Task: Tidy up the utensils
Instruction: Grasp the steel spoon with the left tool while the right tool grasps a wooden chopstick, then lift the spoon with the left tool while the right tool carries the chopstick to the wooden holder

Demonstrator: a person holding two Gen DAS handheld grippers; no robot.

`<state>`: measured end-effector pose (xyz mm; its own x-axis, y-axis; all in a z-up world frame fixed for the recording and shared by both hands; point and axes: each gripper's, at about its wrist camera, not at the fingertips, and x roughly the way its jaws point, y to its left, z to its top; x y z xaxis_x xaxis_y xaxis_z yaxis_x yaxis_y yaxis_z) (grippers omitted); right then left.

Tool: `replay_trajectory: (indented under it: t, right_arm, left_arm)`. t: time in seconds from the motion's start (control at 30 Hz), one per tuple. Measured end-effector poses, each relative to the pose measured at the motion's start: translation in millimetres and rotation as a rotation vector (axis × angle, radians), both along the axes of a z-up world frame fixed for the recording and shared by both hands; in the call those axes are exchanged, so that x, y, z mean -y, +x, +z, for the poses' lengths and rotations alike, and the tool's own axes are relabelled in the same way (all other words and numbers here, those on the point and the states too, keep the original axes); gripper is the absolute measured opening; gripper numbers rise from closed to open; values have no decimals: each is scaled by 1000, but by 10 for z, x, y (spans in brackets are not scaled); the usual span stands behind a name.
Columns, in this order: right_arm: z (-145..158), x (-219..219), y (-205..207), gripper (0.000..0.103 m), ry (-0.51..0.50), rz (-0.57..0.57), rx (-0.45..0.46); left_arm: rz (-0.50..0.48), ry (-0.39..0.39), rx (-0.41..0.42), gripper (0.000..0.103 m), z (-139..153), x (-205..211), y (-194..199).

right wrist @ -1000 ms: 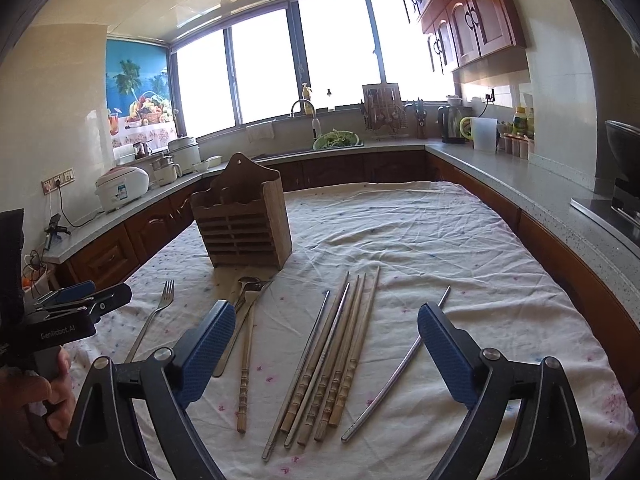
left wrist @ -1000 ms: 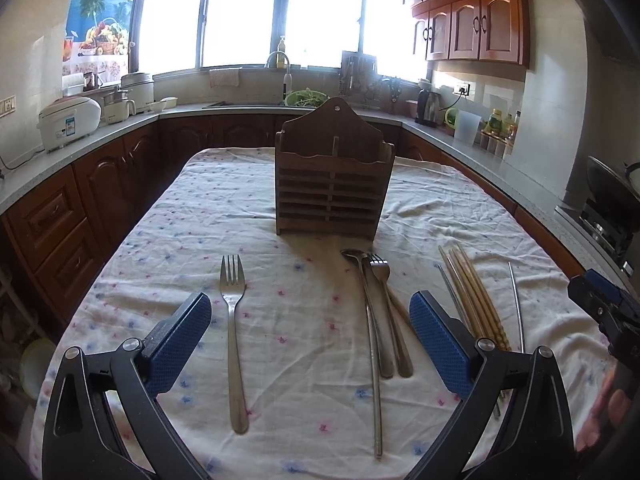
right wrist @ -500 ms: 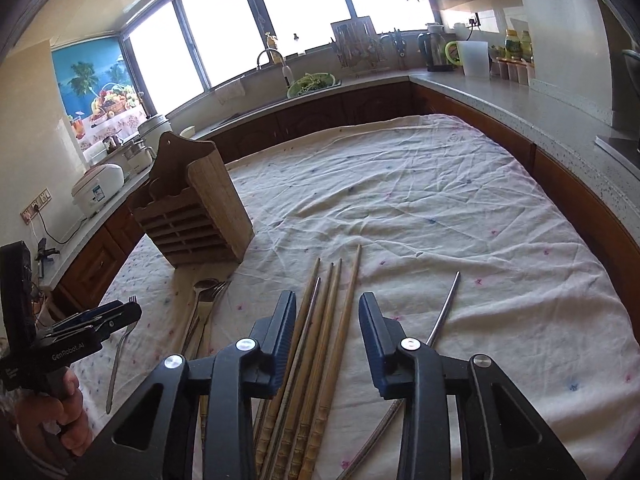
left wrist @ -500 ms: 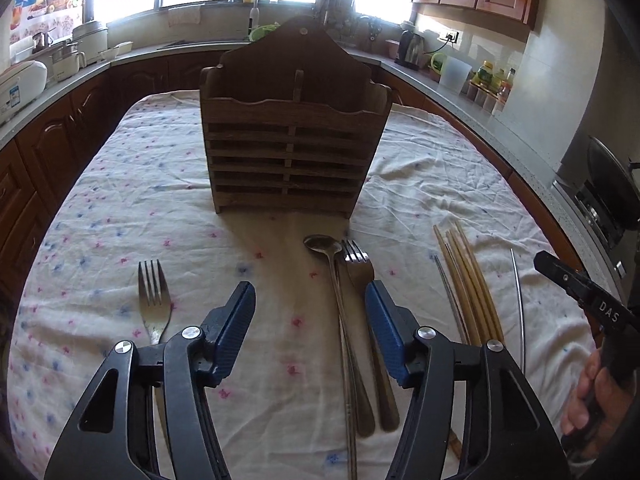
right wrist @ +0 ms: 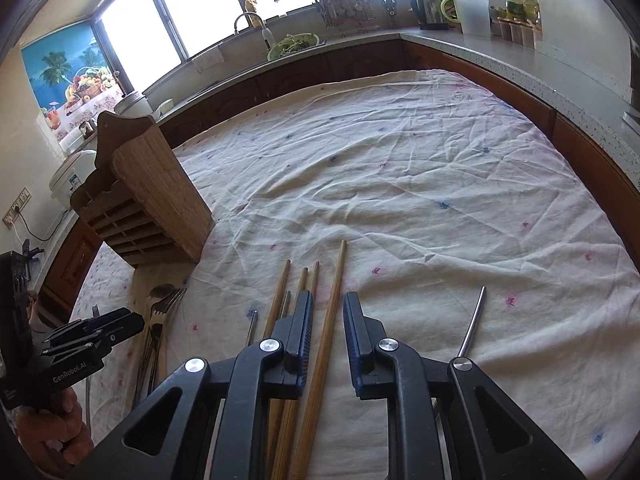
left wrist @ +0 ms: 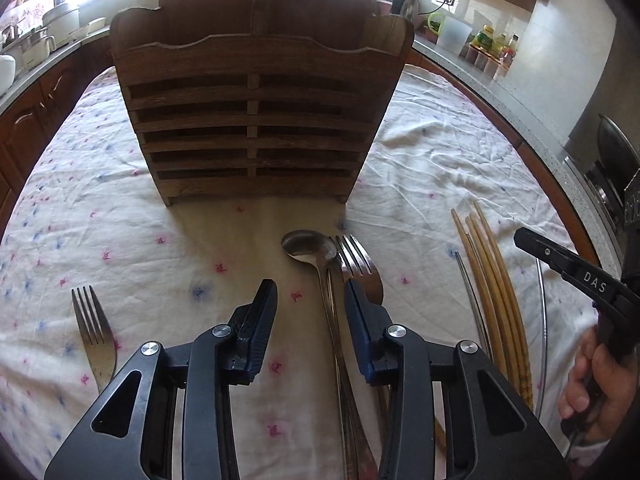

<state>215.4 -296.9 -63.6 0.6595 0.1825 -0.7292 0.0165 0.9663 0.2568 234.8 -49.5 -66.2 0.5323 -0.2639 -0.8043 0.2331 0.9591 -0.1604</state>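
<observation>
A wooden slatted utensil holder [left wrist: 256,120] stands on the cloth-covered table; it also shows in the right wrist view [right wrist: 148,196]. A spoon [left wrist: 312,248] and a fork [left wrist: 358,260] lie side by side in front of it. My left gripper [left wrist: 310,290] is open, low over the cloth, with the spoon's handle running between its fingers. A second fork [left wrist: 94,332] lies to the left. Several wooden chopsticks [right wrist: 312,280] lie by my right gripper [right wrist: 327,300], which is open with one chopstick [right wrist: 334,300] between its fingers.
Metal chopsticks lie beside the wooden ones [left wrist: 472,292], one more [right wrist: 474,316] right of my right gripper. The floral tablecloth [right wrist: 400,168] covers the table. Kitchen counters with appliances [right wrist: 432,4] ring the table.
Both grippers moved forward and down toward the table and narrowed their opening. The left now straddles the spoon handle; the right straddles one wooden chopstick.
</observation>
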Motion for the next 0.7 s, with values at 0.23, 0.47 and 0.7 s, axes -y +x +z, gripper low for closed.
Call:
replay_trajectory:
  t: [0.23,0.47,0.7]
  right_arm:
    - [-180,-21,241,9,-23,-6,-66]
    - [-208,-124,400,9,-72,21,-80]
    - [-195,-153,428,6,-89,38,-71]
  left_arm:
    - [-19,-14,-14,17,-28,-18,72]
    - [-37,-42,-51,15,-57,-65,110]
    - [-65,-29,-39,6,-86,24,99]
